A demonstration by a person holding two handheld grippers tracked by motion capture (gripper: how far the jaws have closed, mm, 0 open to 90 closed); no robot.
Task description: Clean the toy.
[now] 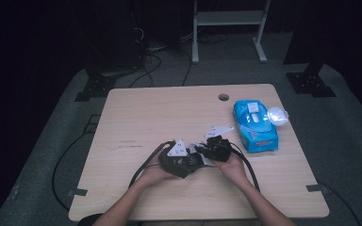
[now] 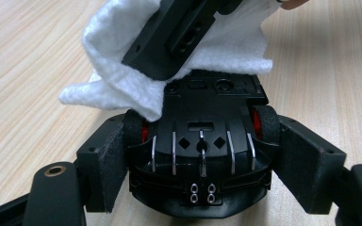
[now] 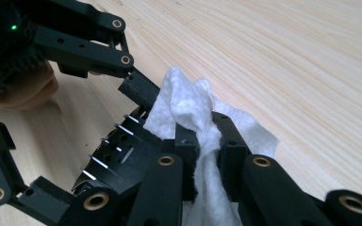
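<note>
A black toy car (image 2: 202,155) with red wheel hubs lies underside up between the pads of my left gripper (image 2: 202,165), which is shut on its sides. My right gripper (image 3: 206,141) is shut on a bunched white wipe (image 3: 184,101) and presses it onto the car's (image 3: 122,160) far end. In the left gripper view the wipe (image 2: 118,80) drapes over the car's end under the right gripper's black jaws. In the high view both grippers, left (image 1: 188,162) and right (image 1: 210,149), meet tip to tip near the table's front middle.
A blue pack of wipes (image 1: 254,125) lies at the right of the wooden table (image 1: 169,113), with a clear plastic piece (image 1: 278,115) beside it. A cable hole (image 1: 223,97) sits near the far edge. Cables trail from both grippers toward the front edge.
</note>
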